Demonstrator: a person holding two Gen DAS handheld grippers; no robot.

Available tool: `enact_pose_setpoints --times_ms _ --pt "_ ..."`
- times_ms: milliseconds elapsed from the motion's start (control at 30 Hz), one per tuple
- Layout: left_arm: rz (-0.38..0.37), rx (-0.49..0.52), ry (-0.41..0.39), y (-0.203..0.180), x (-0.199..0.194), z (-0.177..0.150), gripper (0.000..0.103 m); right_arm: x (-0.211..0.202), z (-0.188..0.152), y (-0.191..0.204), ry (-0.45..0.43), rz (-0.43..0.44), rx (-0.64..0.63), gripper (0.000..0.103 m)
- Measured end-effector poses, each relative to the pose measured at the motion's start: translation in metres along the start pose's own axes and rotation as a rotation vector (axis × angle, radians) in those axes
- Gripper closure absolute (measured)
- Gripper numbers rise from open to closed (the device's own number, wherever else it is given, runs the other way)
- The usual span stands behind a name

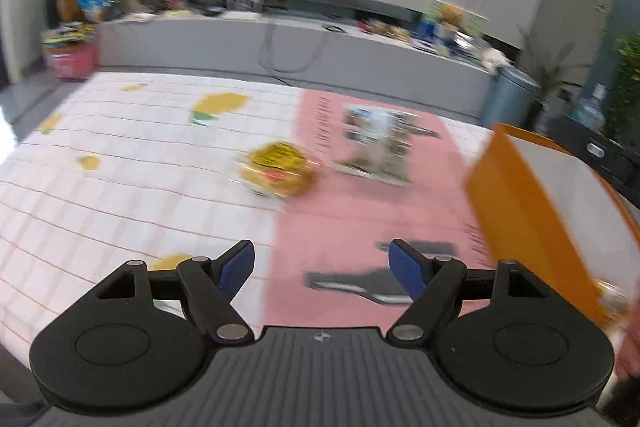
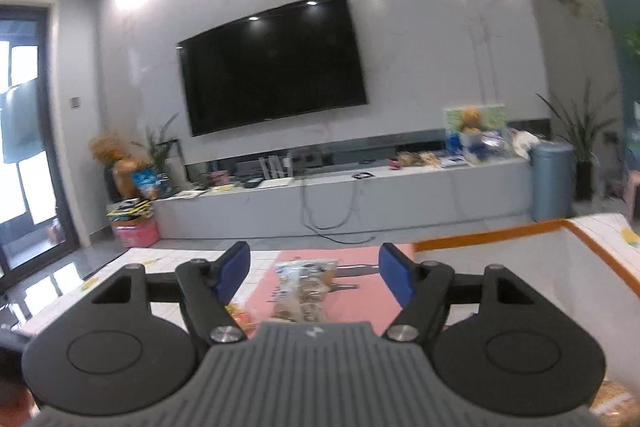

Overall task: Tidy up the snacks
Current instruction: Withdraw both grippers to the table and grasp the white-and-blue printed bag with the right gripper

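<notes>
Both grippers empty above the snack table.
Left gripper (image 1: 322, 261) and right gripper (image 2: 314, 273) hover with fingers spread wide. The yellow snack pack (image 1: 278, 169) and clear snack bag (image 1: 378, 145) lie near the orange box (image 1: 516, 203).

Left claw (image 1: 321, 264) spread wide, blue fingertips (image 1: 239, 264) apart, empty, above surface (image 1: 120, 195) with white checked cloth and pink mat (image 1: 360, 211). Yellow snack packet (image 1: 278, 169) at mat's edge; clear-wrapped snack pack (image 1: 378, 145) just beside, on mat. Orange box (image 1: 552, 211) at right, tilted.
</notes>
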State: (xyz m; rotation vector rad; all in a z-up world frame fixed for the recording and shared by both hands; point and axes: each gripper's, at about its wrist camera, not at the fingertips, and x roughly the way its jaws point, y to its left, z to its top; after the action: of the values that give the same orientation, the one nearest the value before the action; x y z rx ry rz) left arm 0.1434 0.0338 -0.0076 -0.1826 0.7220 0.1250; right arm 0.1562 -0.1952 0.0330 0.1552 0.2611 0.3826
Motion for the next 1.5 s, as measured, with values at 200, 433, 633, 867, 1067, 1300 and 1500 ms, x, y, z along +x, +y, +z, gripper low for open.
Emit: enact_pose_setpoints --times_ms 200,433,633,867,1067,1300,1500 --pt "0.026 -0.007 0.045 0.025 0.019 0.001 0.013 0.005 -0.02 0.021 0.004 0.015 -0.106 0.033" --pt "0.017 -0.025 0.102 0.038 0.039 0.01 0.013 0.019 -0.046 0.045 0.028 0.042 -0.186 0.022" --pt "0.035 -0.011 0.094 0.04 0.058 0.034 0.013 0.061 -0.069 0.045 0.097 -0.063 -0.131 0.003" --pt "0.035 -0.051 0.127 0.048 0.071 0.044 0.013 0.143 -0.066 0.044 0.137 -0.187 0.029 0.003" --pt "0.053 -0.048 0.188 0.053 0.083 0.044 0.013 0.218 -0.06 0.037 0.217 -0.294 0.141 0.003" --pt "0.08 -0.029 0.171 0.065 0.084 0.051 0.013 0.267 -0.062 0.038 0.251 -0.332 0.091 0.003" --pt "0.067 -0.023 0.177 0.07 0.083 0.052 0.013 0.277 -0.067 0.045 0.232 -0.337 -0.003 0.012"
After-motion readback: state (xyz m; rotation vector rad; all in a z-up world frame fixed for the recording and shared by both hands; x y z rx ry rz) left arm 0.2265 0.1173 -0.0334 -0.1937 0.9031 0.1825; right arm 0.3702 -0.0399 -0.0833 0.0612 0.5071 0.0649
